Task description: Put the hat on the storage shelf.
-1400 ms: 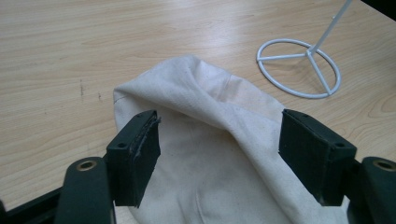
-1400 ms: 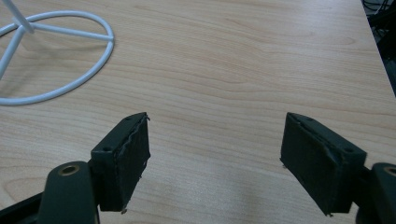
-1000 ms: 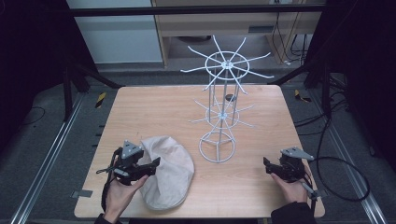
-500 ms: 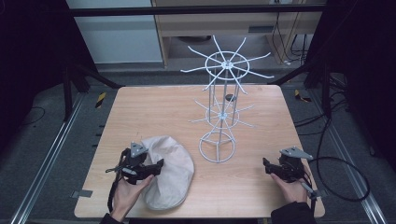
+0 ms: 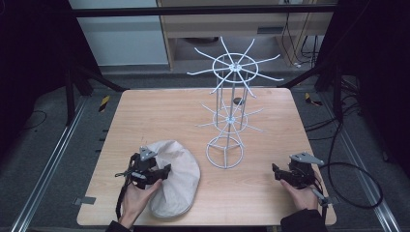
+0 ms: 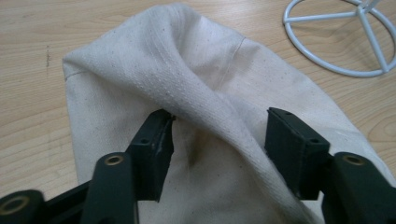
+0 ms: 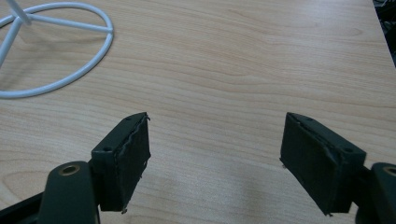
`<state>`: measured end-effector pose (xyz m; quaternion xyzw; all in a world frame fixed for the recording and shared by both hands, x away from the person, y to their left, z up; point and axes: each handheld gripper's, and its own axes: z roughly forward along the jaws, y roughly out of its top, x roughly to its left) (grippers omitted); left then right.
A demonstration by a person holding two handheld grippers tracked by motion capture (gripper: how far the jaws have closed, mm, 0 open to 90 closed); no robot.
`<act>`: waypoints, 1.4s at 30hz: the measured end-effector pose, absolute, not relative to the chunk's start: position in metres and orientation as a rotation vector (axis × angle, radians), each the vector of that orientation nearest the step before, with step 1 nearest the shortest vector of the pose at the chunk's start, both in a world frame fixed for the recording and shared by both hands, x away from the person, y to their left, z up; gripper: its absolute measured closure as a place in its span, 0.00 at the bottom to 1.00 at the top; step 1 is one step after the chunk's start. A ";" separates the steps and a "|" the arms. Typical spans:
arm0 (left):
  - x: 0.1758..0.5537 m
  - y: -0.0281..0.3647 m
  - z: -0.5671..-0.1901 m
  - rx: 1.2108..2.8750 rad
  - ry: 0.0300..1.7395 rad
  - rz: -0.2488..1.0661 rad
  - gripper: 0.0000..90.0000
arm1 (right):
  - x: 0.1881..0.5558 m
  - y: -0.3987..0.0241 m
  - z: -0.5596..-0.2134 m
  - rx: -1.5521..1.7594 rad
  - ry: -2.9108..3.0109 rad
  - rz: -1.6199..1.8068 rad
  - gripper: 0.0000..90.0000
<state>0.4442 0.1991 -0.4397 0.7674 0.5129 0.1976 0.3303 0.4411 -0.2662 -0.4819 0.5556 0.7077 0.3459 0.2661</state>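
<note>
The cap (image 5: 175, 181), a cream cloth one, lay flat on the near left part of the tabletop (image 5: 159, 111), just beside the ring base of the white wire rack (image 5: 231, 111). The left gripper (image 5: 162, 172) sat over the cap's left edge. In the left gripper view its jaws stood partly open, one on each side of a raised fold (image 6: 205, 100) of the cloth, with nothing pinched yet. The right gripper (image 5: 275, 170) rested low over bare wood at the near right, well apart from the cap, its jaws wide open and empty; in the right gripper view the rack's base ring (image 7: 60, 51) lay off to the upper left.

The step in hand looked like taking hold of the cap by that fold. To do it well, the left jaws would need to go down until the ridge sat deep between the pads, then close squarely across it, so that they caught thick stitched cloth and not a thin skin that could slip out. A lift should wait until the grip was firm. The cloth was limp and would likely sag and swing, so the rack's spokes (image 5: 263, 60) nearby were worth keeping clear of until the cap was meant for one.
</note>
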 end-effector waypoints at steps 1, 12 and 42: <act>0.445 0.198 -0.441 2.007 1.347 0.512 0.54 | 0.441 -0.266 -0.482 1.501 1.910 0.935 0.27; 0.449 0.204 -0.443 1.993 1.397 0.495 0.94 | 0.442 -0.266 -0.483 1.500 1.916 0.933 0.28; 0.414 0.222 -0.395 1.866 1.161 0.545 0.98 | 0.442 -0.268 -0.483 1.491 1.916 0.941 0.28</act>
